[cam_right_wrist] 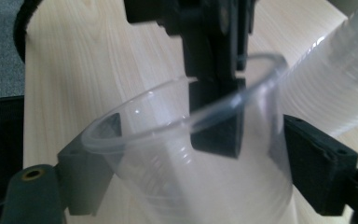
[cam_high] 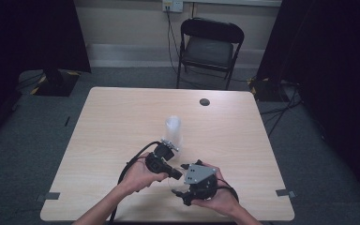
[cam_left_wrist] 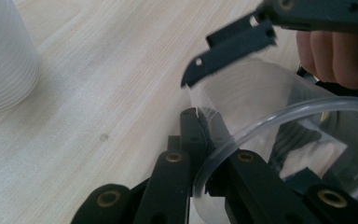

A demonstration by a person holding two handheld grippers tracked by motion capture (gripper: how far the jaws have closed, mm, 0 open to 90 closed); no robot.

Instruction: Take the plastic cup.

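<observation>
A clear plastic cup (cam_high: 177,186) hangs between both grippers above the table's near edge. My left gripper (cam_high: 178,176) reaches in from the left and is shut on the cup's rim (cam_left_wrist: 223,149); in the left gripper view its jaws (cam_left_wrist: 205,123) pinch the thin wall. My right gripper (cam_high: 181,192) straddles the cup's body (cam_right_wrist: 158,140), with a pad (cam_right_wrist: 317,163) against each side. A stack of upside-down clear cups (cam_high: 173,131) stands mid-table just beyond the left gripper, and appears in the left gripper view (cam_left_wrist: 2,56) and the right gripper view (cam_right_wrist: 340,79).
The light wooden table (cam_high: 122,117) has a small black round hole (cam_high: 205,101) near its far edge. A black folding chair (cam_high: 209,47) stands behind the table. Dark curtains hang at both sides, and cables run across the grey floor.
</observation>
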